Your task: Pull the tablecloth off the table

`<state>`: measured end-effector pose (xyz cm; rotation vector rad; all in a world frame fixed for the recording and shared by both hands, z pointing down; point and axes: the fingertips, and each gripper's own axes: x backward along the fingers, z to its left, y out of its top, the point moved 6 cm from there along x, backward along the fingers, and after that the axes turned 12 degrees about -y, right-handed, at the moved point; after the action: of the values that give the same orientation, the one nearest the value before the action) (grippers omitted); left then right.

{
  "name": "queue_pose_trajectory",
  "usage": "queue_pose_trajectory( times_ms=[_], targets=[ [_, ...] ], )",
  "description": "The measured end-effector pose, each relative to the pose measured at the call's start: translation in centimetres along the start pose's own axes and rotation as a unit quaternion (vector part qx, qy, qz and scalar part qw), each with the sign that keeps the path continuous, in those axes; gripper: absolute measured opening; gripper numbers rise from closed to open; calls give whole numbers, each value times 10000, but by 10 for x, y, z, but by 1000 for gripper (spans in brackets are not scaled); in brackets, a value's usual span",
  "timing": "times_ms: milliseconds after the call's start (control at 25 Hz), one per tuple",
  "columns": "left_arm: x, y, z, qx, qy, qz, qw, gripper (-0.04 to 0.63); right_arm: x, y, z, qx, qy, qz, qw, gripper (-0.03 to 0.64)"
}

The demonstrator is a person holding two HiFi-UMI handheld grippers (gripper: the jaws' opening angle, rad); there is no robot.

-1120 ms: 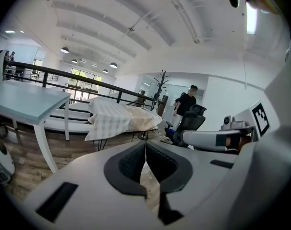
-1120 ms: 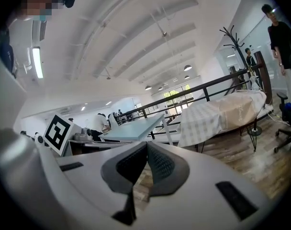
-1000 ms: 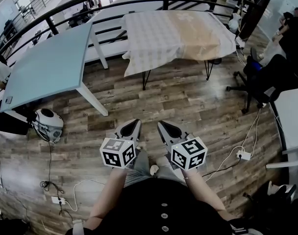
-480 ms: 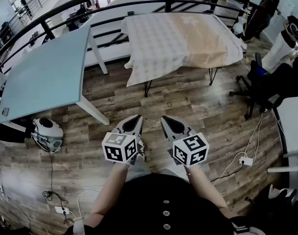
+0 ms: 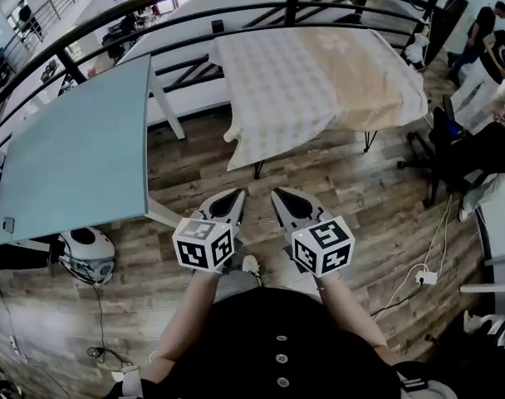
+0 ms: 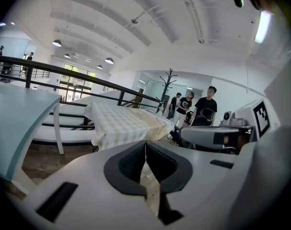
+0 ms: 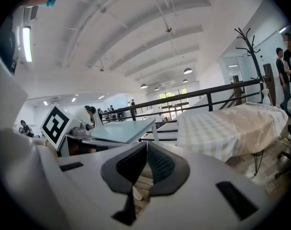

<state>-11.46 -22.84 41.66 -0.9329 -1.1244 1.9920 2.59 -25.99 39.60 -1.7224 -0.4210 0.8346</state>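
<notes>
The checked tablecloth [image 5: 319, 77] is spread flat over the table [image 5: 258, 169] ahead of me, draping down past the edges so only the thin black legs show. It's backed up against a black railing [image 5: 95, 36]. I'm well short of it. My left gripper [image 5: 237, 194] and right gripper [image 5: 276, 194] hang side by side over the wood floor [image 5: 335, 189], both with jaws pressed together, nothing between them. There's a pale blue table [image 5: 78, 148] on the left and an office chair [image 5: 452, 140] on the right.
</notes>
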Motion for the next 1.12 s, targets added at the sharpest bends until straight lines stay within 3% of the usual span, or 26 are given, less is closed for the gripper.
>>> queue_pose_trajectory(
  times_ms=[280, 600, 920, 1120],
  targets=[
    [-18, 15, 50, 41, -197, 162, 9997, 17, -50, 5, -5, -158, -230, 194, 9994, 28],
    [-39, 7, 59, 272, -521, 177, 9981, 17, -61, -5, -15, -366, -316, 513, 9975, 28],
    [-74, 2, 68, 389, -436, 347, 9977, 17, -84, -14, -42, -510, -230, 723, 9958, 28],
    [-94, 7, 88, 482, -117, 422, 9979, 17, -114, -10, -62, -590, -47, 871, 9944, 28]
  ],
)
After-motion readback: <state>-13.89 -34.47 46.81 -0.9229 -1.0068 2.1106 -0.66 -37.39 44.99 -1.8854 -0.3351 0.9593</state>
